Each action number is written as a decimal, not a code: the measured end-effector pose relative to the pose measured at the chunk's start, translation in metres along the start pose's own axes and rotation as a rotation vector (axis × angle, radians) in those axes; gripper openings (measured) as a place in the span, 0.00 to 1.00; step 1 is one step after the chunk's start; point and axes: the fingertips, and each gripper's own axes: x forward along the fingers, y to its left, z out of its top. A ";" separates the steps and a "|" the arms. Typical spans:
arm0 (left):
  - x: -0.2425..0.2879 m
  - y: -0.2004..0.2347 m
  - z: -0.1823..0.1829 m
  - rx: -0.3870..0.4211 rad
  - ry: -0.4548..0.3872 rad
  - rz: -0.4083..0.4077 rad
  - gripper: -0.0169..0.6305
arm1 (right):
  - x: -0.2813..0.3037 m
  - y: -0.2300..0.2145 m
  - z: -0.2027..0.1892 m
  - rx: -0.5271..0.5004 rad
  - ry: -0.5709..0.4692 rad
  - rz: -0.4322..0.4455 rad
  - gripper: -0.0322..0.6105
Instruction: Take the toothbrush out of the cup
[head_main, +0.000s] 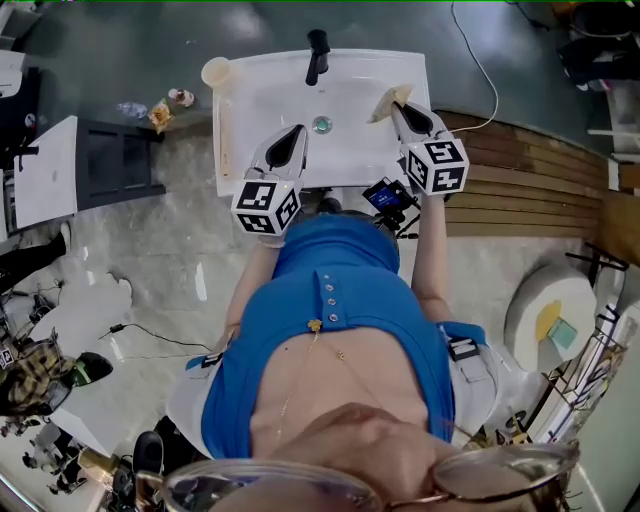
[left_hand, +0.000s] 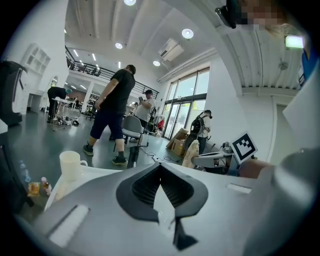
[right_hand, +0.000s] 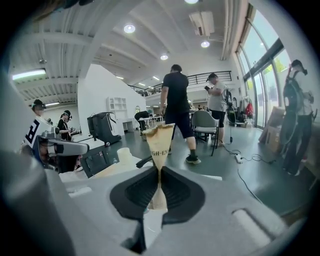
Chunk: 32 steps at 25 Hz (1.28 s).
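Note:
A cream cup (head_main: 215, 72) (left_hand: 70, 165) stands on the far left corner of the white basin top (head_main: 400, 160). I cannot see a brush in it. A long beige stick (head_main: 224, 130) lies along the basin's left edge. My left gripper (head_main: 292, 135) (left_hand: 160, 167) hangs over the basin's near left, jaws shut and empty. At the basin's right side my right gripper (head_main: 398, 105) (right_hand: 159, 170) is shut on a flat beige printed piece (head_main: 385, 102) (right_hand: 159, 140). The piece fans out past the jaws, and I cannot tell what it is.
A black tap (head_main: 317, 55) rises at the basin's far edge, with the drain (head_main: 321, 125) in front of it. A dark cabinet (head_main: 120, 160) stands at left and wooden decking (head_main: 530, 170) at right. People (left_hand: 115, 110) walk across the hall beyond.

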 end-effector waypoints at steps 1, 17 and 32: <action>0.001 0.000 -0.001 -0.001 0.002 -0.002 0.03 | -0.001 -0.004 -0.002 0.002 0.004 -0.009 0.08; 0.009 0.002 -0.006 -0.007 0.019 -0.006 0.03 | -0.019 -0.058 -0.043 0.053 0.100 -0.127 0.08; 0.009 -0.001 -0.008 -0.013 0.027 0.003 0.03 | -0.031 -0.080 -0.093 0.028 0.311 -0.178 0.08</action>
